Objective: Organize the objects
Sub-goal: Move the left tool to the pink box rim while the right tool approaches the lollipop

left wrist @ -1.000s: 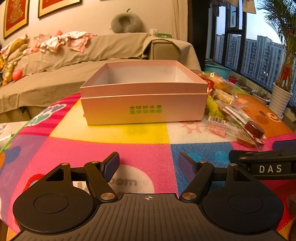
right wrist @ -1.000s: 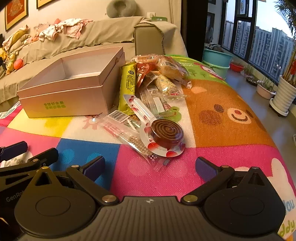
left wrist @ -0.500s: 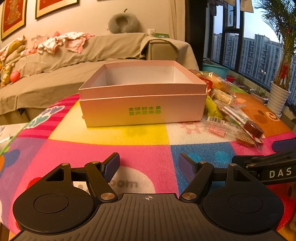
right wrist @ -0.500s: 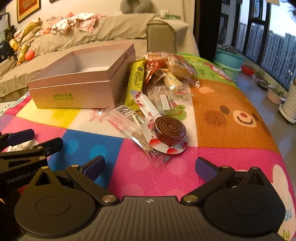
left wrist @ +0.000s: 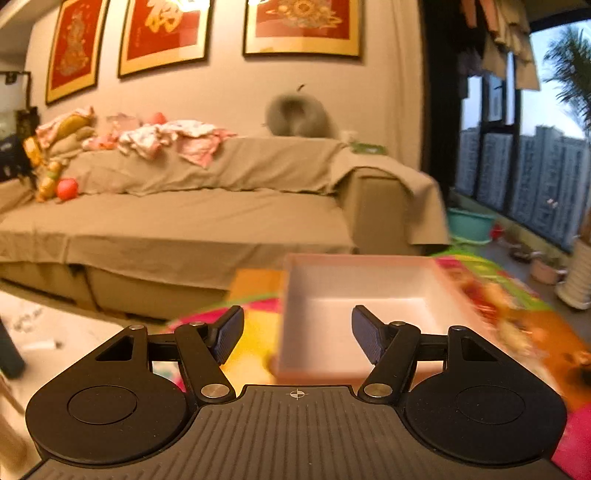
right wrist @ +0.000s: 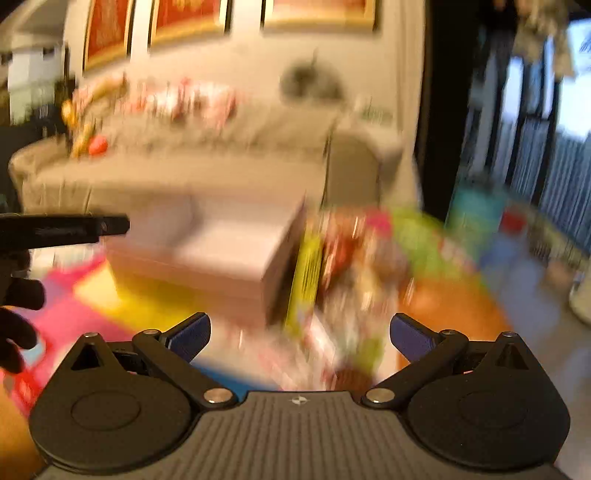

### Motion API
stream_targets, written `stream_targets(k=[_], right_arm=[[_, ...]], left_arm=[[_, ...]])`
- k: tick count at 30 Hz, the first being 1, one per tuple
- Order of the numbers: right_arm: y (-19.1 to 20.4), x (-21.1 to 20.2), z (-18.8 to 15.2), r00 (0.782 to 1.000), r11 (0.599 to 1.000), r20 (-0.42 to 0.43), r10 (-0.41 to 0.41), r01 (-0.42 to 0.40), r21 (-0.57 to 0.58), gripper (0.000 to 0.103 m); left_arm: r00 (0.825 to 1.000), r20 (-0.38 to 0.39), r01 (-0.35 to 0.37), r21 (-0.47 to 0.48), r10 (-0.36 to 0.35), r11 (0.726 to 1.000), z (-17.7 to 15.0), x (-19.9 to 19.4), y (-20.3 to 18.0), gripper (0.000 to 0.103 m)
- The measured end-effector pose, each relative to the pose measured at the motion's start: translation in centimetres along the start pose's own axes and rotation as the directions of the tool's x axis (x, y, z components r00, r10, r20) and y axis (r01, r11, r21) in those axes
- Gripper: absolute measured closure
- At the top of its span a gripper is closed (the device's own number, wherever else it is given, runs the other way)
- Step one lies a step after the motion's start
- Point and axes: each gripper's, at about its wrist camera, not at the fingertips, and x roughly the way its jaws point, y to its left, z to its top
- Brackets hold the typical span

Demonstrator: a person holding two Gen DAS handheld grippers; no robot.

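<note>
Snack packets [right wrist: 332,273], crinkly plastic in yellow, red and orange, lie in a blurred heap on a bright patchwork play mat [left wrist: 539,332], pressed against the right wall of an open pale pink cardboard box [left wrist: 369,295]. That rectangular, matte box sits empty on the mat. Behind it stretches a long sofa under a beige cloth cover [left wrist: 192,214], with red framed pictures [left wrist: 162,33] above. Left gripper [left wrist: 297,332], black with ribbed dark pads, hovers tilted slightly down before the box; its jaws have just been closing, nothing between them. Right gripper [right wrist: 300,334] stands wide apart and empty, above the packets.
</note>
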Motion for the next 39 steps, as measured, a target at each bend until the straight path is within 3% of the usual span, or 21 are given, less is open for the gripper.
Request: stream_targets(k=[2, 4, 9, 12, 14, 19, 24, 27, 31, 34, 37, 39], right_arm=[[-0.1, -1.0, 0.7, 0.992, 0.998, 0.109, -0.061, 0.06, 0.007, 0.0], [-0.3, -1.2, 1.6, 0.991, 0.997, 0.122, -0.056, 0.063, -0.054, 0.0], [-1.6, -0.5, 2.3, 0.998, 0.987, -0.019, 0.055, -0.057, -0.152, 0.0], [-1.8, 0.1, 1.0, 0.992, 0.983, -0.107, 0.067, -0.084, -0.164, 0.0], [-1.6, 0.5, -0.2, 0.985, 0.983, -0.16, 0.07, -0.095, -0.154, 0.0], [-2.7, 3.5, -1.9, 0.969, 0.994, -0.243, 0.051, -0.074, -0.086, 0.0], [-3.9, 6.6, -2.4, 0.95, 0.997, -0.301, 0.083, -0.082, 0.015, 0.003], [-4.1, 7.1, -2.5, 0.945, 0.994, -0.309, 0.107, -0.101, 0.035, 0.015], [-4.2, 6.6, -2.9, 0.933, 0.985, -0.314, 0.174, -0.161, 0.068, 0.048], [-3.7, 5.7, -1.8, 0.933, 0.981, -0.306, 0.189, -0.19, 0.028, 0.049], [-2.8, 5.5, -0.2, 0.934, 0.967, -0.294, 0.201, -0.237, -0.091, 0.049], [-3.0, 5.5, 1.0, 0.916, 0.945, -0.297, 0.269, -0.311, -0.103, 0.049]], left_arm=[[0.998, -0.056, -0.007, -0.026, 0.006, 1.0, 0.4, 2.9, 0.9, 0.033], [0.995, -0.1, 0.016, -0.07, -0.023, 0.997, 0.2, 4.9, 1.6, 0.033], [0.989, -0.135, 0.033, -0.182, -0.058, 0.983, -1.5, 8.0, 2.8, 0.035], [0.989, -0.133, 0.036, -0.181, -0.06, 0.983, -2.7, 8.4, 2.9, 0.047], [0.988, -0.135, 0.054, -0.152, -0.075, 0.987, -3.0, 8.5, 2.9, 0.062], [0.988, -0.122, 0.08, -0.158, -0.1, 0.984, -3.0, 8.7, 3.0, 0.083], [0.992, -0.093, 0.076, -0.15, -0.091, 0.986, -3.1, 8.2, 3.0, 0.089], [0.992, -0.085, 0.08, -0.147, -0.093, 0.986, -3.2, 8.2, 2.9, 0.089], [0.995, -0.068, 0.064, -0.128, -0.074, 0.99, -3.2, 8.0, 2.6, 0.09], [0.997, -0.07, 0.017, -0.104, -0.024, 0.994, -3.1, 7.6, 1.8, 0.091], [0.993, -0.112, -0.043, -0.028, 0.039, 0.999, -2.4, 7.3, 0.5, 0.091], [0.987, -0.152, -0.049, -0.015, 0.046, 0.999, -1.9, 7.4, 0.3, 0.092]])
